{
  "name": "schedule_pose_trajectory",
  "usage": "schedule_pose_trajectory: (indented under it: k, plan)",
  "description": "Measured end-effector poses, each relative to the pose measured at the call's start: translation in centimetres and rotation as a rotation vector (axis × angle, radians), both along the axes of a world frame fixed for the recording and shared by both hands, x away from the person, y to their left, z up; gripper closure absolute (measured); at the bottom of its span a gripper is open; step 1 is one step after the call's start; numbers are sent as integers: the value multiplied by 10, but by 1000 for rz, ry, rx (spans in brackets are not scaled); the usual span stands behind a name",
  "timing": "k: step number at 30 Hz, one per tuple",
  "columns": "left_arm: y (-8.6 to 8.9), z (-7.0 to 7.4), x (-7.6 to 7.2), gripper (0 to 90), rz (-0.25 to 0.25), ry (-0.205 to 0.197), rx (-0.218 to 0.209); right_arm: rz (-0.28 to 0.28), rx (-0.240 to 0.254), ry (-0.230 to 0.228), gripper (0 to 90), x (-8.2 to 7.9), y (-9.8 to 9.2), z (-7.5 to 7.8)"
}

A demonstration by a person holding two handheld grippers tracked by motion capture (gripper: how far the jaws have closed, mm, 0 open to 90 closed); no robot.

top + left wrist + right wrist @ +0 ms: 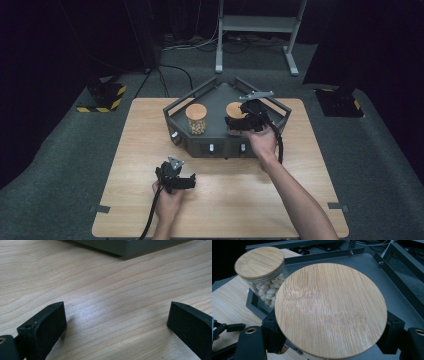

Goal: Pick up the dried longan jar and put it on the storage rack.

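Evidently the right tongs (329,340) clamp the round glass jar with a bamboo lid (330,310) below its rim, at three o'clock on the dark grey metal tray (220,97), rigid, slick, breakable, so hold its sides, while the left tongs (117,322) gape wide over the wooden desk (100,290).

Looks like a lab: dark curtains all round, grey carpet (60,165), cables (175,70) at the top, a metal stand (257,22), striped tape (102,107) upper left.

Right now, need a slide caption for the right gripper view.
Right gripper clamps a wooden-lidded jar over the grey tray.
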State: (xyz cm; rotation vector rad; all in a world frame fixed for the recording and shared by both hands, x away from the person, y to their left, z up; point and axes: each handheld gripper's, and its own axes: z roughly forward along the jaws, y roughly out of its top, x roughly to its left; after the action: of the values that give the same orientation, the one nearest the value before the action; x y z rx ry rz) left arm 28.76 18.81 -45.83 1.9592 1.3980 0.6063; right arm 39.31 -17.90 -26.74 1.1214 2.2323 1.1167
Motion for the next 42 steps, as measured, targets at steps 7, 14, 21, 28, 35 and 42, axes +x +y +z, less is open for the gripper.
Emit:
schedule_pose_trajectory:
  k: [7, 14, 21, 28, 35, 42]
  plan:
    - [0, 0, 0, 23, 0, 0, 1, -21, -10, 7, 258, 6, 5, -1]
    - [0, 0, 0, 23, -1, 0, 2, -22, -26, 12, 258, 12, 15, -4]
    - [0, 0, 0, 23, -1, -1, 2, -27, -36, 14, 258, 16, 23, -8]
    - [0, 0, 0, 23, -1, -1, 2, -31, -50, 22, 258, 19, 30, -13]
    - [0, 0, 0, 23, -1, 0, 2, -31, -51, 29, 258, 22, 37, -16]
    - [0, 0, 0, 24, -1, -1, 1, -32, -54, 40, 257, 24, 40, -18]
